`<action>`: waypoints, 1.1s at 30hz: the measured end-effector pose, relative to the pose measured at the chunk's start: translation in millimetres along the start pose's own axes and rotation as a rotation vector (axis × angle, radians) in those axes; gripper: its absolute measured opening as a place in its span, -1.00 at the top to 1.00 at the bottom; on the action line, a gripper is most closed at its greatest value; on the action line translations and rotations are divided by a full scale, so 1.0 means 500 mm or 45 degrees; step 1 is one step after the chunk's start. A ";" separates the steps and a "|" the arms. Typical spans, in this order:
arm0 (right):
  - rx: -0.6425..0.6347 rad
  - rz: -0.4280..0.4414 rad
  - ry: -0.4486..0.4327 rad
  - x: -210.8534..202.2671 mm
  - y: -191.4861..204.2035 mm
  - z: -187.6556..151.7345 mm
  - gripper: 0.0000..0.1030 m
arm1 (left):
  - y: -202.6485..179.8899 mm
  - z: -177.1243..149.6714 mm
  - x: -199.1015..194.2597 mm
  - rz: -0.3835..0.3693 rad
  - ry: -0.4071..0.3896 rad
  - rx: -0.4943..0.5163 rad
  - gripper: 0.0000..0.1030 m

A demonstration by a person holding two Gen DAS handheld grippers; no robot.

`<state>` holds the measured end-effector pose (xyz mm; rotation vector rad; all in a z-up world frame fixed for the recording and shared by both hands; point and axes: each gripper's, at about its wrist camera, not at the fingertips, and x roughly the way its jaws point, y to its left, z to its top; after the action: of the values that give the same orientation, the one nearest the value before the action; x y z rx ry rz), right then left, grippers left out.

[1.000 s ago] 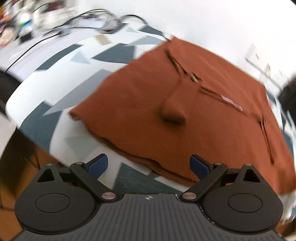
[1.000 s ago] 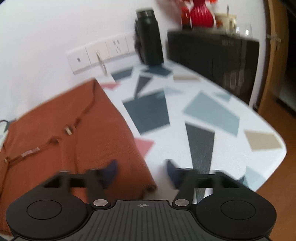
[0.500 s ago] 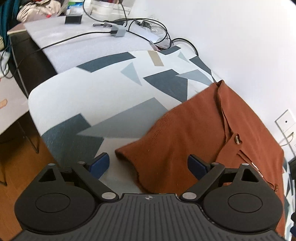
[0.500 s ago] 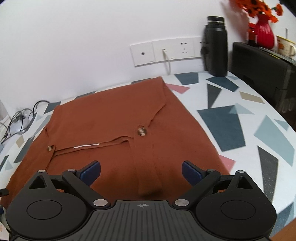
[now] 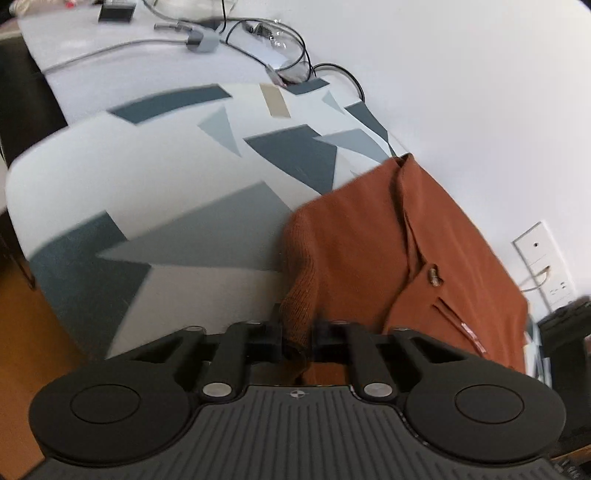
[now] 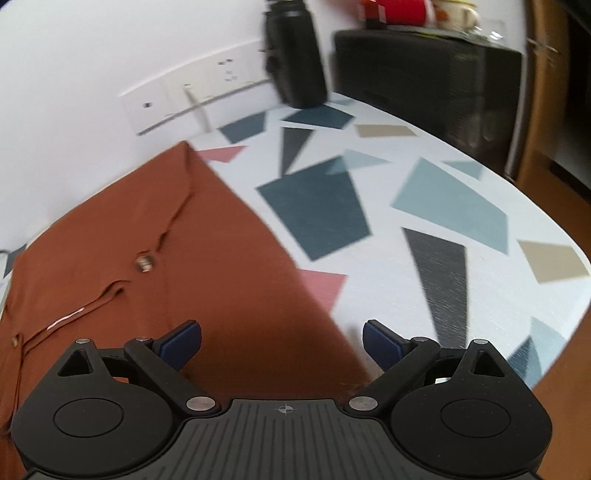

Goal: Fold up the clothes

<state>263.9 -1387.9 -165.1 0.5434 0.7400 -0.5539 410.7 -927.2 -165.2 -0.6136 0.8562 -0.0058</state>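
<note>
While left tool (image 5: 296, 332) closes pinching garment (image 5: 388, 258) | flask (image 6: 293, 55) upright, shut

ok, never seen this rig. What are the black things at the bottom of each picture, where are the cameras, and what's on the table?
No robot here: a person carries a two-finger gripper in each hand, each with a fisheye camera looking forward along its fingers. The black shapes at the bottom are the gripper itself.

Left wrist view: the left gripper has its jaws closing, pads pressing on a corner of the rust-brown knitted cardigan.

Right wrist view: the right gripper is open, blue pads straddling the cardigan's near edge, gripping nothing.

The cardigan lies flat on a white table with coloured geometric patches. A black flask stands by the wall; grey cables lie at the far end.
</note>
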 end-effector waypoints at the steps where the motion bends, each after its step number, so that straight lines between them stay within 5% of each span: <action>1: 0.009 -0.003 0.004 0.000 -0.003 0.000 -0.81 | 0.000 0.000 -0.005 0.011 -0.023 -0.015 0.76; 7: -0.014 0.027 0.017 0.003 0.017 0.004 -0.81 | 0.026 0.011 -0.039 -0.038 -0.084 -0.122 0.77; 15: -0.077 0.096 0.061 0.019 0.066 0.003 -0.81 | 0.031 0.002 -0.077 0.001 -0.113 -0.056 0.77; 20: -0.048 0.111 0.052 0.022 0.052 0.010 -0.81 | -0.043 0.005 -0.098 -0.087 -0.165 0.135 0.78; 25: 0.051 0.103 0.023 0.017 -0.010 0.029 -0.81 | -0.213 -0.019 -0.113 -0.319 -0.213 0.522 0.78; 33: 0.240 0.032 -0.049 -0.020 -0.163 0.050 -0.81 | -0.497 -0.182 -0.062 -0.704 -0.064 0.975 0.79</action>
<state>217.8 -1460.2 -163.2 0.7144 0.6469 -0.6126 384.0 -1171.2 -61.9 -0.1059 0.5487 -0.7823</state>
